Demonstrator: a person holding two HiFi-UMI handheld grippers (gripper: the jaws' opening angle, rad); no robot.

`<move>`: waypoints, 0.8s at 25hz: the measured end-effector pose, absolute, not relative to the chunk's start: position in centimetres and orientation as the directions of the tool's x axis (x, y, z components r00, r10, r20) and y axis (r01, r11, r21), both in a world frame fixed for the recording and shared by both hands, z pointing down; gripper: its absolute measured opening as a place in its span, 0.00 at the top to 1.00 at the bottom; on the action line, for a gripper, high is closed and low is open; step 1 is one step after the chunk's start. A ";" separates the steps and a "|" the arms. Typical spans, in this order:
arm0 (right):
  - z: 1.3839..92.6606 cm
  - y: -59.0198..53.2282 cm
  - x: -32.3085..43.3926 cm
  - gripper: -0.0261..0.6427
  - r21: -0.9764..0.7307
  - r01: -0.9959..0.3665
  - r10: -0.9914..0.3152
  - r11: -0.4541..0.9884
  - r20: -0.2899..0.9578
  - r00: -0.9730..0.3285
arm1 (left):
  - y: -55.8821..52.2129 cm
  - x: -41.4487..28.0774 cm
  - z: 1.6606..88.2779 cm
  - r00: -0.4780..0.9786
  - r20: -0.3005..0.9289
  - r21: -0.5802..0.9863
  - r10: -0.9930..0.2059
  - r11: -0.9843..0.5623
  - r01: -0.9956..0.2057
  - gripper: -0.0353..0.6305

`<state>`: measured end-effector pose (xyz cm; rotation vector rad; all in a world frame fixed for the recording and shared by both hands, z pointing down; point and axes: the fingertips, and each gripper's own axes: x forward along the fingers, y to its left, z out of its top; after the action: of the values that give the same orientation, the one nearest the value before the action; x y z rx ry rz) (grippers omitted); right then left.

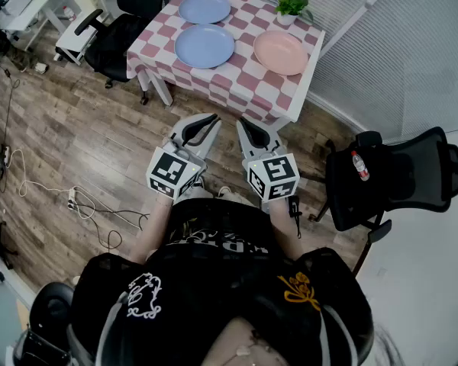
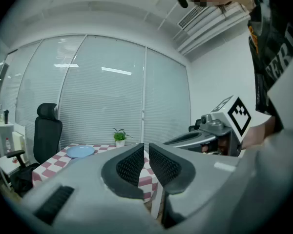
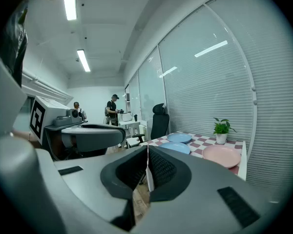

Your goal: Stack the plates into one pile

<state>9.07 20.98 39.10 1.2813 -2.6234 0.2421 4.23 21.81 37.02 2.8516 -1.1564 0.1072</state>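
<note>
Three plates lie apart on a red-and-white checked table (image 1: 237,82): a blue plate (image 1: 204,8) at the back, a second blue plate (image 1: 204,46) in front of it, and a pink plate (image 1: 281,52) to the right. My left gripper (image 1: 204,123) and right gripper (image 1: 250,128) are side by side over the wooden floor, short of the table's near edge. Both are shut with nothing in them. In the right gripper view, past the shut jaws, the pink plate (image 3: 220,156) and both blue plates (image 3: 177,147) show. The left gripper view catches one blue plate (image 2: 80,151).
A small potted plant (image 1: 292,4) stands at the table's back right corner. A black office chair (image 1: 126,25) sits left of the table; another (image 1: 397,178), with a bottle on its seat, is to my right. Cables trail on the floor at left. Window blinds run behind the table.
</note>
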 end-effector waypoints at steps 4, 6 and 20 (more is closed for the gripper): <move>39.3 21.1 8.4 0.94 -0.047 -0.792 -0.756 0.609 0.267 -0.598 | 21.9 3.7 37.1 0.718 0.085 0.040 -0.691 -0.718 -0.695 0.89; 39.5 20.9 8.0 0.94 -0.047 -0.792 -0.756 0.608 0.271 -0.596 | 21.7 3.4 37.0 0.722 0.082 0.042 -0.687 -0.721 -0.692 0.89; 40.9 18.9 4.8 0.94 -0.085 -0.818 -0.772 0.570 0.288 -0.567 | 19.8 -0.5 37.9 0.737 0.111 0.031 -0.667 -0.739 -0.673 0.89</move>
<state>4.82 18.91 40.94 1.3282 -2.5835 0.3075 -0.52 19.80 37.93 2.8636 -1.1056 0.1421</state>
